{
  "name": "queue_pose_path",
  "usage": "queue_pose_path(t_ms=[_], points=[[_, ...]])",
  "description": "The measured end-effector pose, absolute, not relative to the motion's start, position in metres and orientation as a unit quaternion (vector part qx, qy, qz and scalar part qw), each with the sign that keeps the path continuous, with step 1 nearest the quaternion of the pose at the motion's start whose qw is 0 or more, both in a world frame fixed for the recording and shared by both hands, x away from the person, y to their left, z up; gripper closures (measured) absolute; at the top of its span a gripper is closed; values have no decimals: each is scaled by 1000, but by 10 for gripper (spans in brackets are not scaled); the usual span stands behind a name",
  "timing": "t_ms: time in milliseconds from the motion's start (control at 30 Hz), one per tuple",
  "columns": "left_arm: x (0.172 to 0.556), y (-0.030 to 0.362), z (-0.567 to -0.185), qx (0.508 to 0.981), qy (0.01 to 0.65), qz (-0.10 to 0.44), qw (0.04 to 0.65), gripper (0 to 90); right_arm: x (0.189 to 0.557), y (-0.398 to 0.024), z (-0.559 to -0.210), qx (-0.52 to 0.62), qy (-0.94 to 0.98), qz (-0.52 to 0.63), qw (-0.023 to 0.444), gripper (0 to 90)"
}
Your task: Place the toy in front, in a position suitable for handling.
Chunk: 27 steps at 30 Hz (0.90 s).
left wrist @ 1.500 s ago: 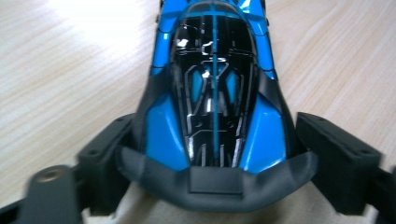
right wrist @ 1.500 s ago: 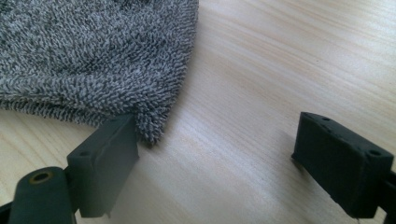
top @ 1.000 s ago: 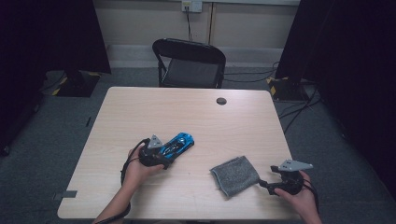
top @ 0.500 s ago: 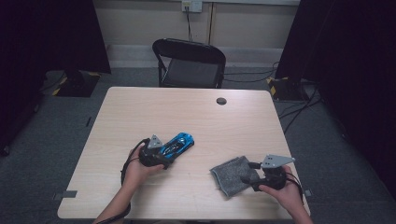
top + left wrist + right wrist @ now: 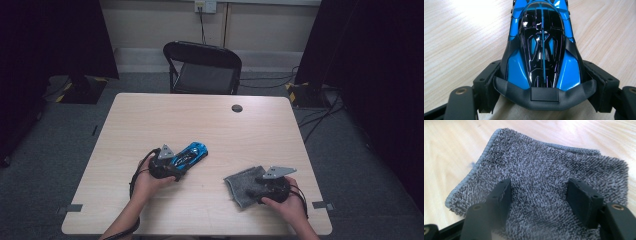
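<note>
A blue and black toy car (image 5: 193, 153) lies on the pale wooden table (image 5: 200, 120), left of centre. My left gripper (image 5: 176, 163) is shut on its near end. In the left gripper view the two pads press the car (image 5: 541, 42) from both sides, with the left gripper (image 5: 544, 86) low over the tabletop. A grey terry cloth (image 5: 239, 183) lies flat at the front right. My right gripper (image 5: 253, 188) rests over its right part. Its jaws have just been closing and still stand apart, with the cloth (image 5: 536, 162) under and between them; the right gripper (image 5: 540, 192) pinches nothing.
A small round black disc (image 5: 237, 108) sits near the table's far edge. A black folding chair (image 5: 202, 65) stands behind the table. Cables run over the grey floor at the right. Bare tabletop spreads between the two hands and beyond the car.
My right hand has moved left from the table's right edge onto the grey cloth, and its jaws have narrowed. The left hand and the car have stayed put.
</note>
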<state>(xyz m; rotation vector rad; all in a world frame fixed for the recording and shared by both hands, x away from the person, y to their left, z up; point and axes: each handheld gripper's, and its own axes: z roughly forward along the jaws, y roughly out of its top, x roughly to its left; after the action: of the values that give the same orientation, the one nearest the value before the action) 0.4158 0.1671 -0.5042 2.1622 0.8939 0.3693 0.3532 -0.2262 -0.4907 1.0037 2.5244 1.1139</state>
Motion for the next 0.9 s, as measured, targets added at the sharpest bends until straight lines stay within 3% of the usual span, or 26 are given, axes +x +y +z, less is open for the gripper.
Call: queue_pose_path(t_ms=[533,900], points=[[416,167,-504,845,349,145,377,240,374,-193,-496,366,834,393,128,312],[416,167,-504,845,349,145,377,239,388,-187,-489,357,835,403,112,291]])
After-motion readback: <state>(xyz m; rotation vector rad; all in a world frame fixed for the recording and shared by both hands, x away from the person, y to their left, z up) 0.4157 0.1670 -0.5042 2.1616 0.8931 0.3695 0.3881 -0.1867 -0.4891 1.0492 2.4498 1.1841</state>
